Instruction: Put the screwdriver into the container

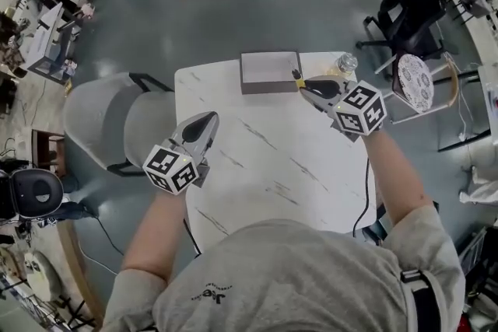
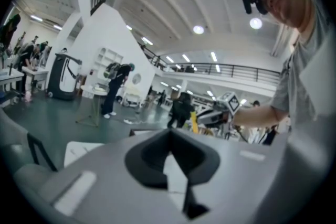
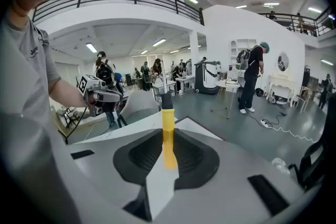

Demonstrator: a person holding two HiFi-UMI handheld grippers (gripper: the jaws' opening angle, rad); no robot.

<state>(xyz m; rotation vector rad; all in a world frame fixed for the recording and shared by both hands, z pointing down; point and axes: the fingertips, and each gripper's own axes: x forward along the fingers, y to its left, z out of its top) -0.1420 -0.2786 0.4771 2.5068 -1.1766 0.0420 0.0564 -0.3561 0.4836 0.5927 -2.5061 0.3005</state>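
A screwdriver (image 1: 297,76) with a yellow handle is held up off the table, my right gripper (image 1: 309,92) shut on it. It hangs just beside the right end of the grey rectangular container (image 1: 270,71) at the far edge of the white marble table (image 1: 272,159). In the right gripper view the yellow handle (image 3: 168,136) stands upright between the jaws, with a black section at its top. My left gripper (image 1: 205,126) hovers over the table's left edge, shut and holding nothing. In the left gripper view the right gripper (image 2: 216,114) and screwdriver (image 2: 195,121) show ahead.
A clear plastic bottle (image 1: 345,63) stands at the table's far right corner. A grey armchair (image 1: 117,120) sits against the table's left side. A black office chair (image 1: 408,8) and a round-seated chair (image 1: 415,82) stand to the right. Other people work at desks further off.
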